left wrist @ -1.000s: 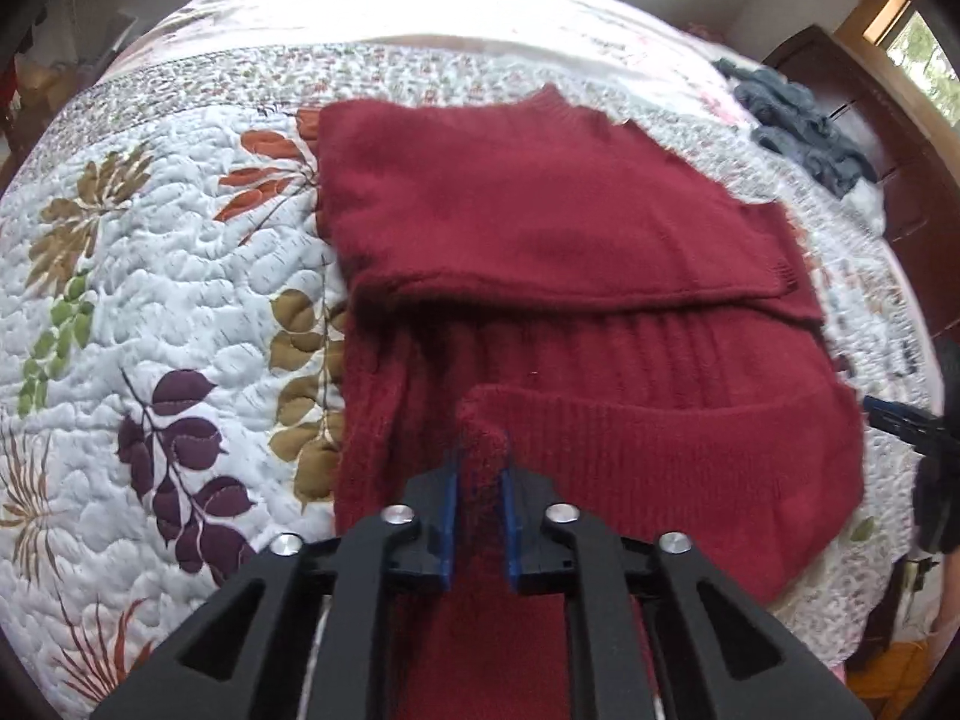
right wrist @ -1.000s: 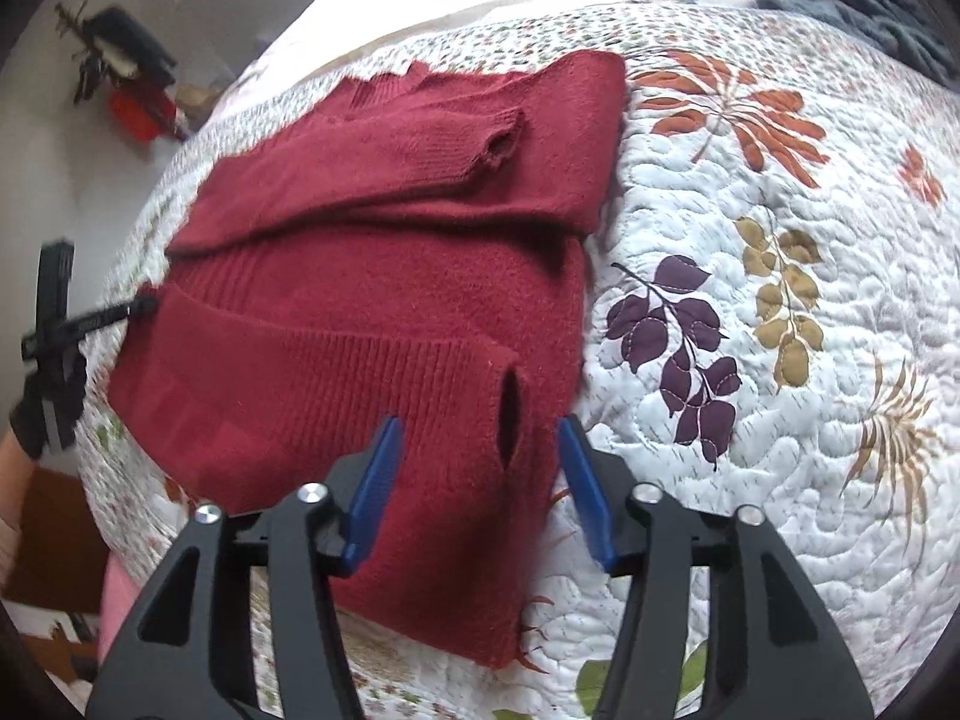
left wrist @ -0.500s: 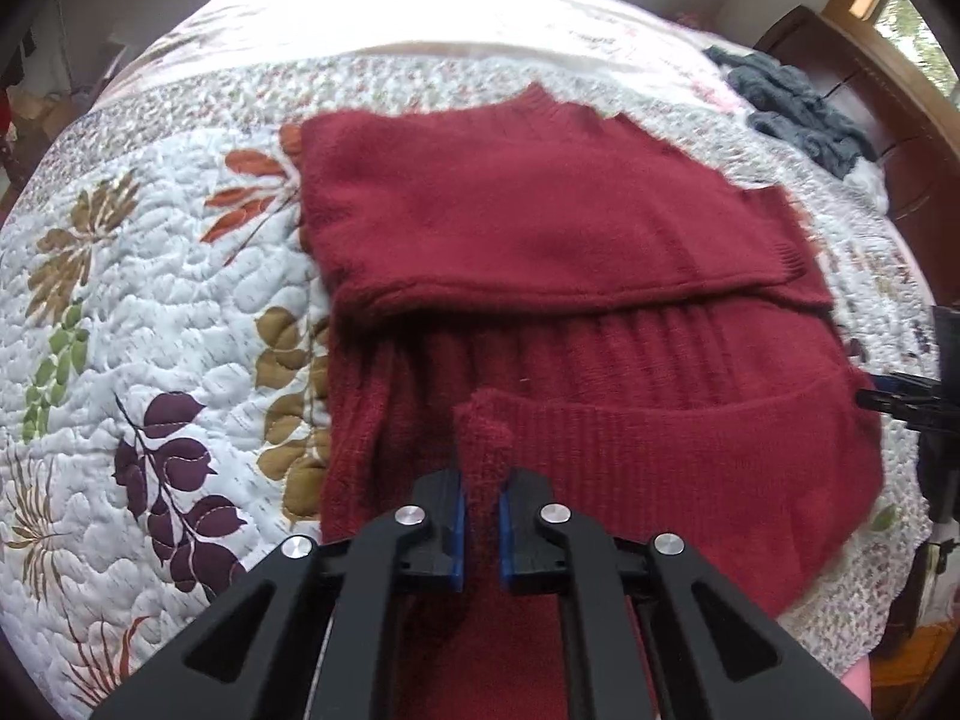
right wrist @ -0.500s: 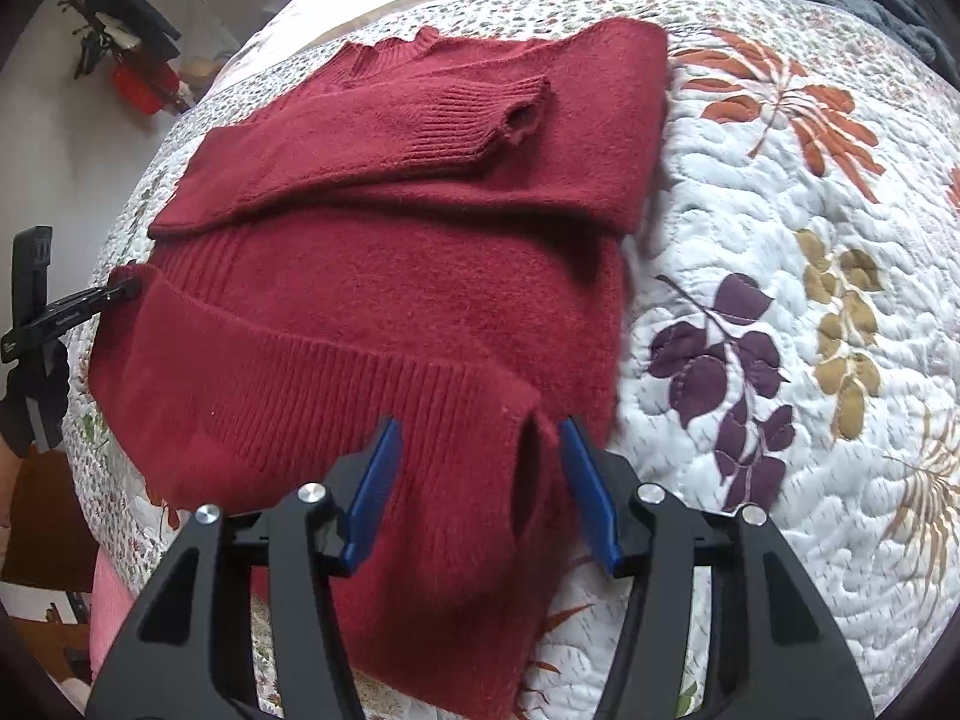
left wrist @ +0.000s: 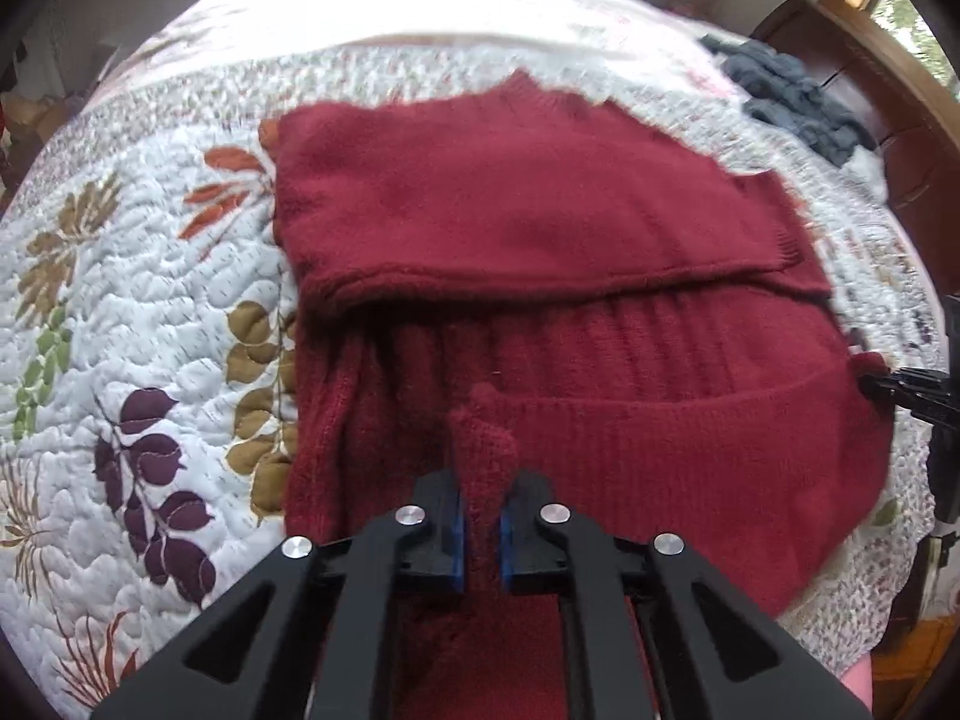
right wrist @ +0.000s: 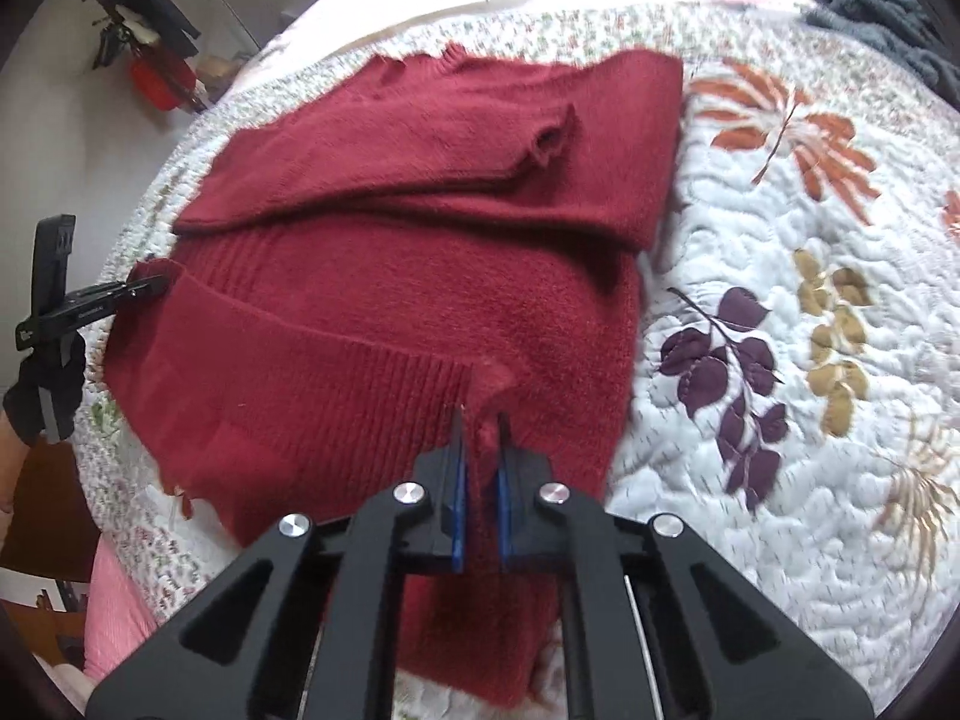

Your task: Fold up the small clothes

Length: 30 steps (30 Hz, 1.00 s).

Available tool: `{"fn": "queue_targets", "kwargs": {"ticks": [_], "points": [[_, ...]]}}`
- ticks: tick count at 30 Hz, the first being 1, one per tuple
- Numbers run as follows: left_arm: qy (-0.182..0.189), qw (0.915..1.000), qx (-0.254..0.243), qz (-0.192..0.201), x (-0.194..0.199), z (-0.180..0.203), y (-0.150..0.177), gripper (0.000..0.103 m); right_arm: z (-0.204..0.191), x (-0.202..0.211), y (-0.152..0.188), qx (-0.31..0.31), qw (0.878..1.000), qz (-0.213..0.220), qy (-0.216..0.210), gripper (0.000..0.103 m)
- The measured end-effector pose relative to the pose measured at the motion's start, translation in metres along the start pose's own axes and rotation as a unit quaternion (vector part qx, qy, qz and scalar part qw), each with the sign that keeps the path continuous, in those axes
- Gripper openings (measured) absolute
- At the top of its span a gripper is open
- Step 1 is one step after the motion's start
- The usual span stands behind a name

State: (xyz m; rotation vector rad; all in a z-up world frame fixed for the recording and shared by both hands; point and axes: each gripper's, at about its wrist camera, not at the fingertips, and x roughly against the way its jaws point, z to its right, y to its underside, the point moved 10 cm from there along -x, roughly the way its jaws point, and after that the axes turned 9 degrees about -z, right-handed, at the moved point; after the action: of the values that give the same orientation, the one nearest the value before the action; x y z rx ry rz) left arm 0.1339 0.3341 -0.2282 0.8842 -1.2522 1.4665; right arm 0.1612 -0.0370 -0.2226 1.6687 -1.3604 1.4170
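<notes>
quilt [left wrist: 150,300]: leaf-patterned | grey garment [left wrist: 792,96]: far corner | red bag [right wrist: 159,81]: floor

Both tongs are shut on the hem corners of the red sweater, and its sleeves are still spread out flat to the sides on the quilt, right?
Not quite. The sleeves are folded in across the chest of the red sweater, as the right wrist view shows. The rest holds: left tongs and right tongs are both shut on its hem corners, on the quilt.

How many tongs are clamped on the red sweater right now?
2. The left tongs pinch the sweater at its near hem corner; the right tongs pinch the opposite near corner. None seem hidden.
</notes>
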Motion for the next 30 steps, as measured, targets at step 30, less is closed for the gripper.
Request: {"fn": "queue_targets", "kwargs": {"ticks": [30], "points": [[0.003, 0.9765, 0.045, 0.211, 0.148, -0.007, -0.179, 0.006, -0.005, 0.151, -0.167, 0.010, 0.988, 0.151, 0.016, 0.005]]}}
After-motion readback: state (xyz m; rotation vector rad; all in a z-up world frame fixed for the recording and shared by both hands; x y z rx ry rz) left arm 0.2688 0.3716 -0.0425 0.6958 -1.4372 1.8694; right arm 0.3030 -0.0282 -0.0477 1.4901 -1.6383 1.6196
